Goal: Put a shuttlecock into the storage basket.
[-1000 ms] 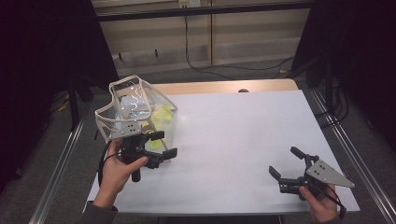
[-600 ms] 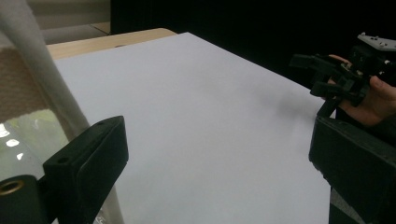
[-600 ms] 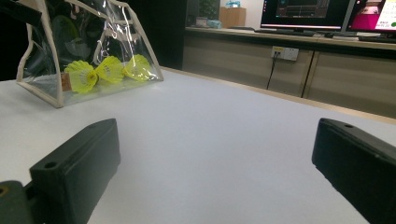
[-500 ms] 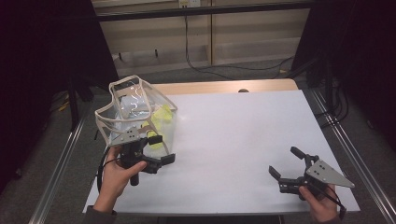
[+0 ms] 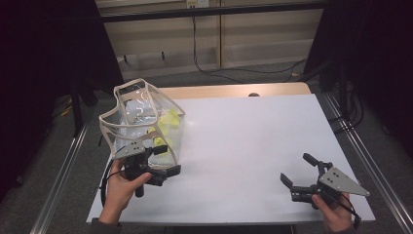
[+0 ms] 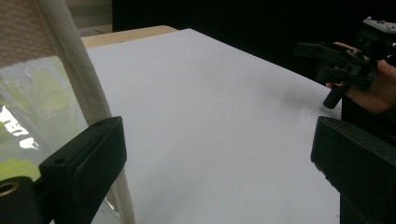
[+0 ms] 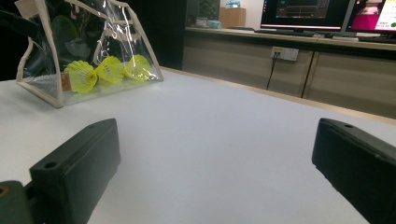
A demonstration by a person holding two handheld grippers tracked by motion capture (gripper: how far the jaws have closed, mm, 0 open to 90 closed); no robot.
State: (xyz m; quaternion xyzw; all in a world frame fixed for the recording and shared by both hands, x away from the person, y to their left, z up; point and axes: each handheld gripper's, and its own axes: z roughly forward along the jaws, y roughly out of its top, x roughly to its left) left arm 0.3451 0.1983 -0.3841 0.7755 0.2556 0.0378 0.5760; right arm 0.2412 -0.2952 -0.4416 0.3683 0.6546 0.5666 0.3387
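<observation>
We counted one clear bag (image 5: 141,124) with pale trim on one white table (image 5: 243,146). Inside the bag we saw three yellow shuttlecocks (image 7: 108,69). There were two grippers, a left gripper (image 5: 164,161) and a right gripper (image 5: 298,170), each held in one hand. Two screens (image 7: 303,14) stood behind.

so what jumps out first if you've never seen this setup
A clear bag with pale trim stands at the table's left edge, with bright yellow shuttlecocks inside. The left hand-held gripper sits right at its near corner, jaws open. The right hand-held gripper waits open at the near right.
</observation>
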